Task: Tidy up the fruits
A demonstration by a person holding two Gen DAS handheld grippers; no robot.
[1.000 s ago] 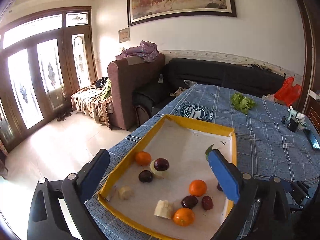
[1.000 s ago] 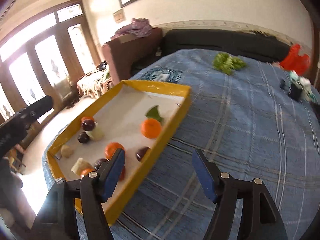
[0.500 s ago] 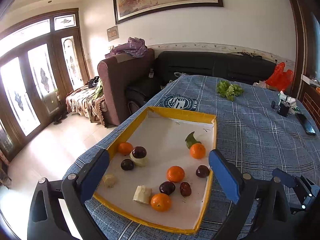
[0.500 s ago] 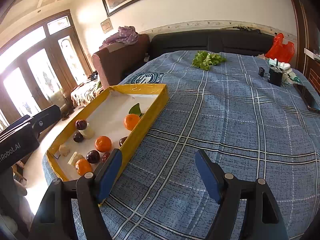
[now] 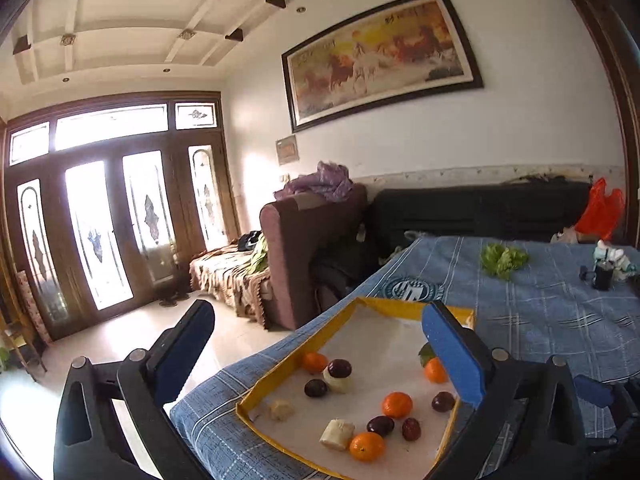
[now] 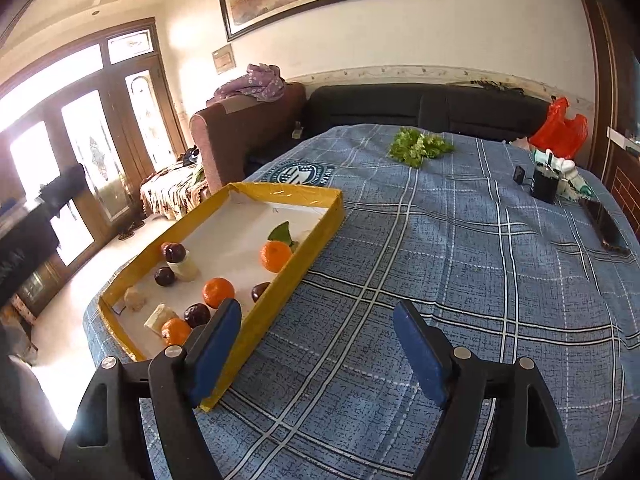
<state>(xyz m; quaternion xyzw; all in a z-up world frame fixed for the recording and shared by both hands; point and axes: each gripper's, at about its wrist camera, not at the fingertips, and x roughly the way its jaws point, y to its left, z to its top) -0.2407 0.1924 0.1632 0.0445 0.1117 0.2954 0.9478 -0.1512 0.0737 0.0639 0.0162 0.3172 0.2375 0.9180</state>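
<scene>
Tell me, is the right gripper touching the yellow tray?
Cannot tell. In the right wrist view the right gripper is opening, empty, and its left finger overlaps the yellow tray wall, with no gap or contact plainly visible.

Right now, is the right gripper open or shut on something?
Open, its jaws opening wider. The right gripper has only blue plaid tablecloth between its blue pads; nothing is gripped.

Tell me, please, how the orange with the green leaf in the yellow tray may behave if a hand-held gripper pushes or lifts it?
The orange with the leaf looks round, so a push would probably roll it across the flat white floor of the yellow tray. Its skin looks smooth and firm, so padded fingers should hold it, though a loose grip might slip. The attached leaf looks thin and would likely bend.
</scene>
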